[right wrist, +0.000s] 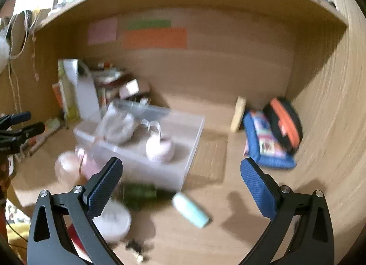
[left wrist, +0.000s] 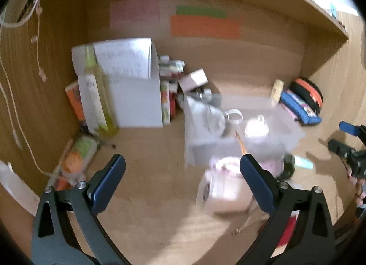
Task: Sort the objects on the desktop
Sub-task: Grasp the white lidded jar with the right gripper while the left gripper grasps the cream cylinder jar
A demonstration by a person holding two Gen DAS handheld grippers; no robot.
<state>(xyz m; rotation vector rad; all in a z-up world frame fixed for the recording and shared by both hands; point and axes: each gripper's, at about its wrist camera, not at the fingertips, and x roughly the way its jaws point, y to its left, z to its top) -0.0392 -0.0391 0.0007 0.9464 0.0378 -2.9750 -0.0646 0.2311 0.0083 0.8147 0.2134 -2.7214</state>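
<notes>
My left gripper (left wrist: 183, 162) is open and empty above the wooden desk, left of a clear plastic box (left wrist: 240, 132). The box holds a pale pink round object (left wrist: 255, 129) and a crumpled clear bag (left wrist: 212, 116). A pink-and-white roll (left wrist: 219, 185) lies in front of the box, partly behind my right finger. My right gripper (right wrist: 180, 166) is open and empty over the box's (right wrist: 160, 166) near corner. A light teal tube (right wrist: 191, 210) and a dark green object (right wrist: 139, 194) lie on the desk below it. The views are blurred.
Books, a white folder (left wrist: 137, 95) and a yellow-green bottle (left wrist: 98, 91) stand at the back left. A blue pouch (right wrist: 265, 143) and a black-and-orange case (right wrist: 286, 123) lie at the back right. Coloured notes (left wrist: 205, 27) hang on the back wall. A shelf runs overhead.
</notes>
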